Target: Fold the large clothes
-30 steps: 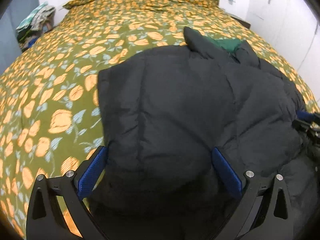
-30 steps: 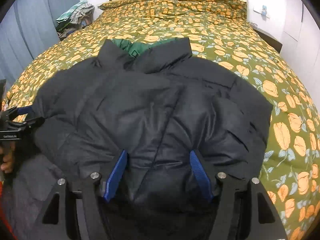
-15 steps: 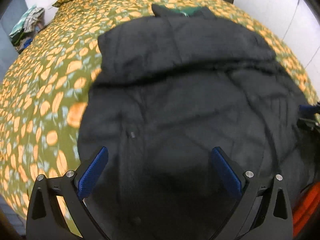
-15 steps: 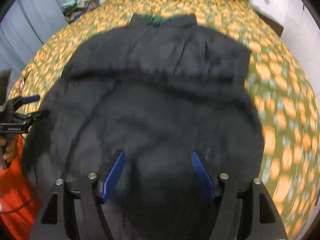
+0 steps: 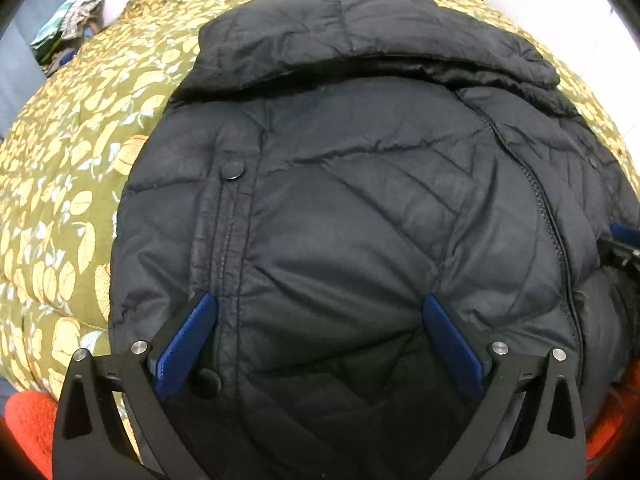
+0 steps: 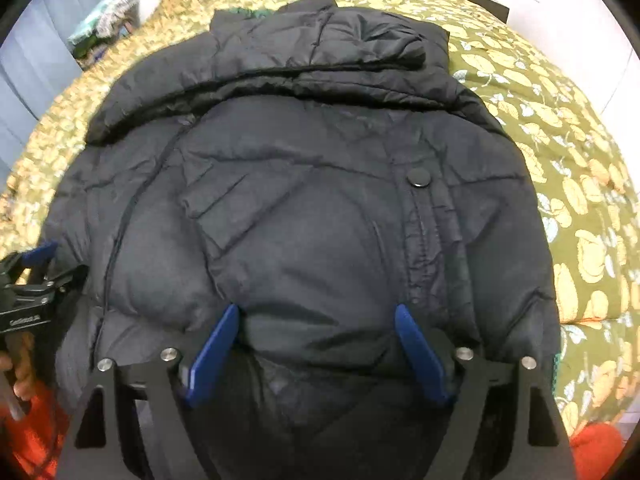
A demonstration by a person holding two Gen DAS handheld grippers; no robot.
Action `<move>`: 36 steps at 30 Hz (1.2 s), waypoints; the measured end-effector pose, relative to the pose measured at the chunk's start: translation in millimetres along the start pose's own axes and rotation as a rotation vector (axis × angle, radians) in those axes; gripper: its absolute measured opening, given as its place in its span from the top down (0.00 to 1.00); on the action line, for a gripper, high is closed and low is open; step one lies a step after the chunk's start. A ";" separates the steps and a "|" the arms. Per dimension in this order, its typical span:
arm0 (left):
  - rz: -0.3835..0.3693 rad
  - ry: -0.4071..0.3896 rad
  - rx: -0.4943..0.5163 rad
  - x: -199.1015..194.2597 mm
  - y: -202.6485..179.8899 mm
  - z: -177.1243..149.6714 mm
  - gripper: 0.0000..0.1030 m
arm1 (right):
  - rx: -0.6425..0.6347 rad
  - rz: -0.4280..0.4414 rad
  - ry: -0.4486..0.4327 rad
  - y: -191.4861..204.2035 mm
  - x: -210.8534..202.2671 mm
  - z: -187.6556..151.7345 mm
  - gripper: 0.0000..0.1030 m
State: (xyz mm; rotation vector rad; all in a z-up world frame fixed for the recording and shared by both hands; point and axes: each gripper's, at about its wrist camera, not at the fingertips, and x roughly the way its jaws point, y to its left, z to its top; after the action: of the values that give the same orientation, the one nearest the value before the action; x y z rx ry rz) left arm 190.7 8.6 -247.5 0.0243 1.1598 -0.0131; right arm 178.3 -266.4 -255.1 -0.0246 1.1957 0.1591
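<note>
I have the jacket [image 5: 360,208] lying on the bed [image 5: 72,168], collar at the far end, the far part folded over as a band across its width. My left tool [image 5: 320,320] points steeply down over the near left part, jaws wide apart, blue pads [image 5: 188,340] resting against the puffy fabric without pinching it. My right tool [image 6: 318,328] sits over the near right part; its jaws have just been opening and stand apart, fabric bulging between them, unclamped. A snap [image 6: 419,178] shows beyond it. Clothes [image 5: 68,20] lie piled far left.
</note>
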 end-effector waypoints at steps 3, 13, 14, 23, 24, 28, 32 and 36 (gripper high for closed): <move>-0.057 -0.013 -0.051 -22.0 5.8 0.6 0.01 | 0.044 0.006 -0.041 3.6 -19.4 6.1 0.20; -0.046 -0.188 -0.044 -109.8 0.8 18.1 0.01 | -0.092 -0.138 -0.238 42.5 -111.1 15.7 0.20; -0.036 -0.201 -0.047 -115.4 0.9 18.5 0.00 | -0.098 -0.145 -0.246 44.0 -116.4 16.2 0.20; 0.116 -0.263 0.007 -142.4 10.6 11.7 0.00 | -0.164 -0.200 -0.319 48.2 -146.6 15.8 0.20; 0.088 -0.210 0.017 -137.7 19.1 5.4 0.00 | -0.166 -0.188 -0.313 45.2 -148.5 15.1 0.20; -0.042 -0.005 -0.104 -108.9 80.1 -33.4 0.01 | -0.059 -0.023 -0.165 -25.4 -136.4 -1.9 0.20; -0.173 0.152 -0.283 -81.1 124.2 -61.0 0.01 | 0.117 0.066 0.029 -100.2 -102.8 -36.5 0.20; -0.213 0.197 -0.234 -55.7 113.2 -60.6 0.01 | 0.216 0.207 0.109 -125.5 -79.8 -62.2 0.20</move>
State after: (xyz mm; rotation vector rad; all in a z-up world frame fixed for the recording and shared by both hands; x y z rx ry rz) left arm 115.5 123.2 -219.2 -0.3109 1.3503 -0.0648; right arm 109.4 -405.7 -212.1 0.2837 1.3176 0.2108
